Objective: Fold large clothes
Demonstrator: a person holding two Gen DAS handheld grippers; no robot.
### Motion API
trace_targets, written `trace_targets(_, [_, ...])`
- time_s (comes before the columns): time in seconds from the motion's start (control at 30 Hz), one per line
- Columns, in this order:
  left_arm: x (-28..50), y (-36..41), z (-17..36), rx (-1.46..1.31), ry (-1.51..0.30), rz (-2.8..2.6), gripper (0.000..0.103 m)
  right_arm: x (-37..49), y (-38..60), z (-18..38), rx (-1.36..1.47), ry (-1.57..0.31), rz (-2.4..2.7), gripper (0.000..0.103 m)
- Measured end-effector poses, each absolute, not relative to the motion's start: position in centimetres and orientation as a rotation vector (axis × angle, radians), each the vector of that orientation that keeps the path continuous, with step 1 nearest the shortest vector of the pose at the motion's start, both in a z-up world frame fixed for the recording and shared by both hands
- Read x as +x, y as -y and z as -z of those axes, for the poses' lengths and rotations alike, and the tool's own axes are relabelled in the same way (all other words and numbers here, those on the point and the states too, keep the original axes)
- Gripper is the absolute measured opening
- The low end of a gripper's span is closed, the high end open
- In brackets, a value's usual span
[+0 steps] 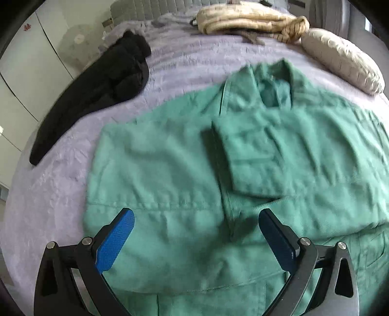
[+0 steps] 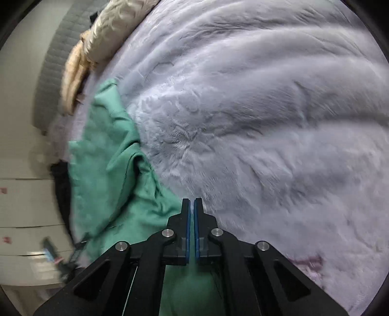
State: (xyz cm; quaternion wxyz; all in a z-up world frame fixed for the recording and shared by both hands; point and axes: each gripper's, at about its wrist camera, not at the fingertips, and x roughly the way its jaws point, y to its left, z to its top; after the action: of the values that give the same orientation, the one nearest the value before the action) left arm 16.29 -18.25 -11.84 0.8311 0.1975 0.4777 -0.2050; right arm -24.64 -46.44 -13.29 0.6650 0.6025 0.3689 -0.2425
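A large green collared shirt (image 1: pixel 170 165) lies spread flat on a lavender fleece blanket (image 1: pixel 194 53), collar at the far end. One sleeve (image 1: pixel 248 155) is folded across its chest. My left gripper (image 1: pixel 195 214) hovers open above the shirt's lower half, with nothing between its blue pads (image 1: pixel 116 240). In the right wrist view, my right gripper (image 2: pixel 192 203) is shut, and its tips sit at the edge of the green shirt (image 2: pixel 109 175) where it meets the blanket (image 2: pixel 267 121). Green cloth lies under the gripper. I cannot make out fabric pinched between the pads.
A black garment (image 1: pixel 97 92) lies in a long heap at the left of the bed. A cream garment (image 1: pixel 243 19) and a beige quilted one (image 1: pixel 340 60) lie near the grey headboard (image 1: pixel 145 7). White cupboards (image 1: pixel 22 73) stand beyond the bed's left side.
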Motion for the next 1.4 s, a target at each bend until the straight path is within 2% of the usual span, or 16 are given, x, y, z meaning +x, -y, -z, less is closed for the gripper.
trace_targets(0.13, [16.1,21.6,9.5,0.39,-0.963,0.516,0.103,-24.4,46.9,11.1,1.395,-0.68,0.42,0.009])
trace_targets(0.17, [15.9,23.3,9.2,0.39,-0.952,0.555,0.103,-23.8,47.0,11.1,1.423,-0.645,0.387,0.013])
trace_targets(0.2, [15.7,25.1,9.0,0.396,-0.947,0.585,0.103,-23.1,47.0,11.4,1.46,-0.614,0.368,0.034])
trace_targets(0.23, [15.6,26.7,9.1,0.402,-0.948,0.609,0.103,-22.6,47.1,11.8,1.488,-0.583,0.365,0.059])
trace_targets(0.27, [15.3,28.6,9.2,0.405,-0.951,0.641,0.103,-21.7,47.1,12.2,1.506,-0.563,0.368,0.062])
trace_targets(0.37, [13.8,34.3,9.9,0.426,-0.958,0.726,0.103,-20.2,46.9,14.0,1.573,-0.53,0.406,0.061])
trace_targets(0.47, [12.2,38.6,11.2,0.455,-0.95,0.763,0.103,-19.8,47.1,15.9,1.667,-0.462,0.457,0.049])
trace_targets(0.53, [11.9,39.8,11.7,0.442,-0.953,0.757,0.103,-20.2,47.3,16.7,1.707,-0.426,0.478,0.003])
trace_targets(0.73, [12.8,40.3,14.7,0.466,-0.993,0.681,0.103,-22.5,46.0,18.6,1.711,-0.456,0.556,0.002])
trace_targets(0.93, [12.8,38.5,13.0,0.484,-0.983,0.694,0.103,-24.0,46.8,15.9,1.583,-0.622,0.476,0.004])
trace_targets(0.97, [12.7,37.4,12.5,0.478,-0.98,0.704,0.103,-24.6,46.7,15.2,1.545,-0.672,0.455,0.006])
trace_targets(1.0, [12.6,36.3,12.0,0.476,-0.978,0.714,0.103,-25.1,46.6,14.5,1.512,-0.703,0.448,0.017])
trace_targets(1.03, [12.3,35.3,11.7,0.478,-0.979,0.72,0.103,-26.0,46.2,13.8,1.472,-0.739,0.443,0.045])
trace_targets(1.1, [11.4,32.3,11.0,0.484,-0.99,0.729,0.103,-28.1,44.9,12.5,1.408,-0.786,0.419,0.077])
trace_targets(1.33, [8.2,21.5,10.9,0.515,-1.133,0.639,0.103,-32.8,39.5,11.5,1.369,-1.007,0.291,0.075])
trace_targets(1.4, [7.4,18.6,11.0,0.512,-1.188,0.602,0.103,-33.0,38.0,11.8,1.386,-1.075,0.256,0.07])
